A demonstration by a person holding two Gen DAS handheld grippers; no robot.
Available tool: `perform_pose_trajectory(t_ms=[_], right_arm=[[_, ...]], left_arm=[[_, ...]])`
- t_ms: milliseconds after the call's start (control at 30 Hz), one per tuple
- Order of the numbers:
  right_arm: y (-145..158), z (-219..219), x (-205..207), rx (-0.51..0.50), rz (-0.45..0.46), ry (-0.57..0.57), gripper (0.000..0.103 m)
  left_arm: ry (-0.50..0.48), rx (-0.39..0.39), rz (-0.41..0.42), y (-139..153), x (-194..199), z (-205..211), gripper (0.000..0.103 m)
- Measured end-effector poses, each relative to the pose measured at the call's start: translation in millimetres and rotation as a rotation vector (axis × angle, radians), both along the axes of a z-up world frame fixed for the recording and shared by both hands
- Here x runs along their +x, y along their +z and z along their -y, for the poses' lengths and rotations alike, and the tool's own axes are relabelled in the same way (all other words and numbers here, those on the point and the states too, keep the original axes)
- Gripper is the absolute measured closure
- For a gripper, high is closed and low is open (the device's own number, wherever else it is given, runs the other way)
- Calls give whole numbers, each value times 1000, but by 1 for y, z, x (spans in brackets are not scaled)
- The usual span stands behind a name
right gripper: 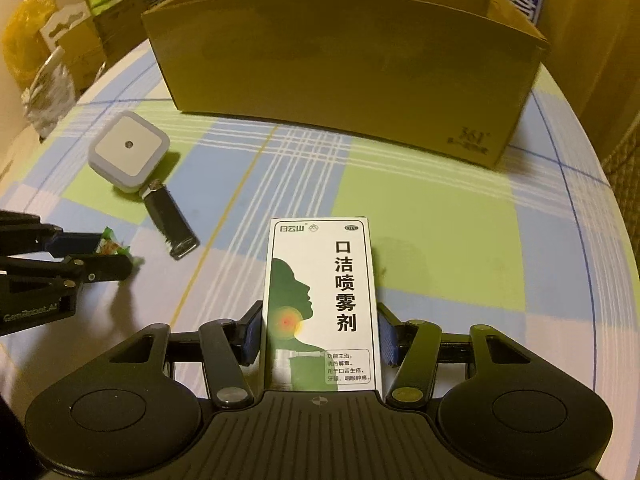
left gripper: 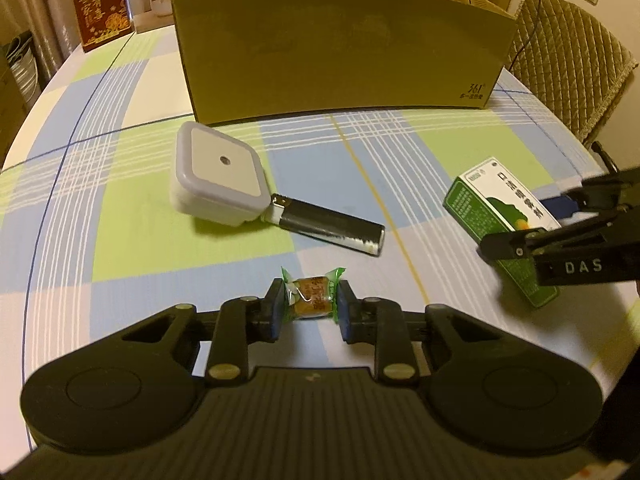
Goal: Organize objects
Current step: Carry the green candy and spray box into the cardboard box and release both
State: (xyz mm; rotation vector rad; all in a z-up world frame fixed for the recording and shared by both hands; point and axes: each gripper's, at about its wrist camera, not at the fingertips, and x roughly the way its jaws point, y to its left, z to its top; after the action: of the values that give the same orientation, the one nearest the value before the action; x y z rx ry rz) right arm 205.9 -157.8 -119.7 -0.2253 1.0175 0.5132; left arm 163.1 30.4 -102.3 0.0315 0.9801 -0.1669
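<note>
A small candy [left gripper: 310, 300] in a green-ended wrapper sits between the blue pads of my left gripper [left gripper: 312, 308], which is shut on it low over the checked tablecloth. A green and white spray box [right gripper: 320, 304] lies lengthwise in my right gripper [right gripper: 320, 332], whose pads press both its long sides. From the left wrist view the right gripper [left gripper: 536, 224] holds that spray box [left gripper: 500, 208] at the right. In the right wrist view the left gripper [right gripper: 110, 254] and candy [right gripper: 110, 246] are at the left edge.
An open cardboard box [left gripper: 340, 48] stands at the back of the round table [left gripper: 100, 240]. A white square night light [left gripper: 220, 172] and a black lighter [left gripper: 332, 226] lie touching in front of it. A padded chair [left gripper: 568, 60] is at the right, a red carton [left gripper: 102, 4] back left.
</note>
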Motion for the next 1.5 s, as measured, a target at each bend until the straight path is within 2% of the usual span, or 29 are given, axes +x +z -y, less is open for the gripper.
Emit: perform_pose_trajectory(t_ms=[300, 733, 1100, 1500], right_arm=[[32, 23, -34, 84, -6, -65, 51], [70, 35, -71, 104, 66, -64, 51], [86, 45, -85, 120, 95, -82, 51], [87, 52, -88, 123, 95, -93, 51]], left_arm=[[28, -40, 13, 25, -26, 9, 81], [16, -34, 52, 64, -65, 29, 81], [6, -26, 82, 82, -77, 38, 81], [7, -31, 90, 85, -78, 40, 81]])
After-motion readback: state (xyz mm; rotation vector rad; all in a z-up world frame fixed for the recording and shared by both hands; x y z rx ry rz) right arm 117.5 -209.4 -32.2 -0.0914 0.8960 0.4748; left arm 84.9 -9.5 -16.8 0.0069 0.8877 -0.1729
